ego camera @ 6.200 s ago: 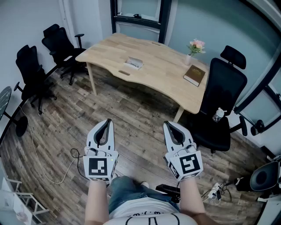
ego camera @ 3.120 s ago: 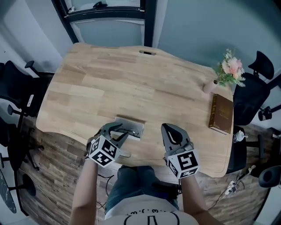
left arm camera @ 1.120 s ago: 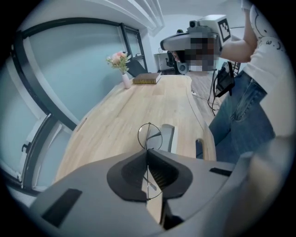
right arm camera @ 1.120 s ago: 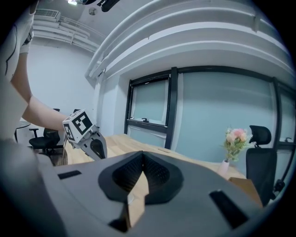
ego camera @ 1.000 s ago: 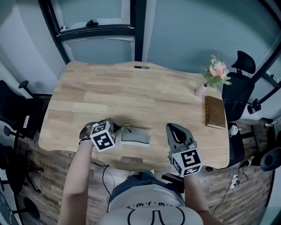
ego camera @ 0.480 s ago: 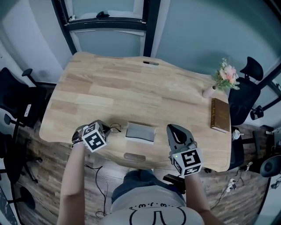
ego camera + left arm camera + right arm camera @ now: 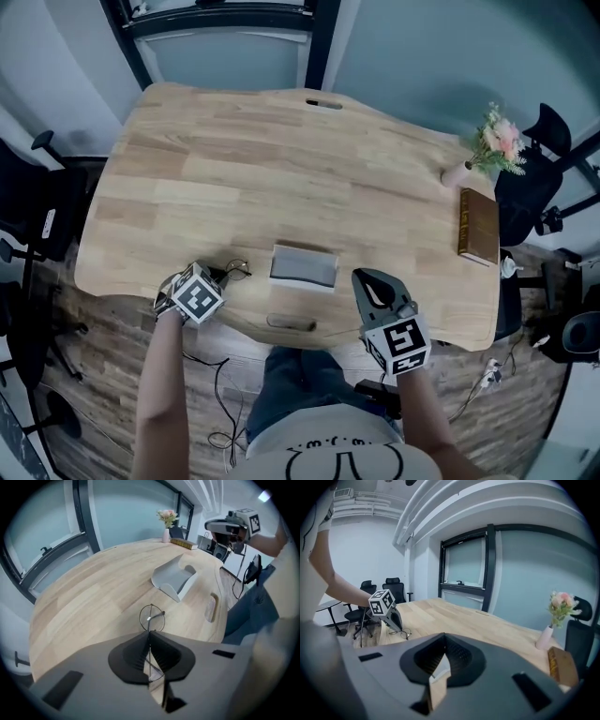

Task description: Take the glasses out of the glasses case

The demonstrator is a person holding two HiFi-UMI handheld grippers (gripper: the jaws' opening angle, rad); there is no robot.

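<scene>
Now clear of its case: over the last second the left gripper (image 7: 216, 278) has drawn the thin, round-lensed wire glasses (image 7: 234, 271) away from the open grey rectangular glasses case (image 7: 303, 265), toward the lower left of the head view and down toward the pale wooden counter (image 7: 281, 169). We see its jaws closed on the wire frame, with one lens ring projecting beyond the tips; whether that ring touches the wood we cannot tell. The case lies at centre, lid raised, apart from the glasses. The right gripper (image 7: 444, 635), tips together and empty, hangs at lower right. We judge the extraction done; only setting down and release remain.
</scene>
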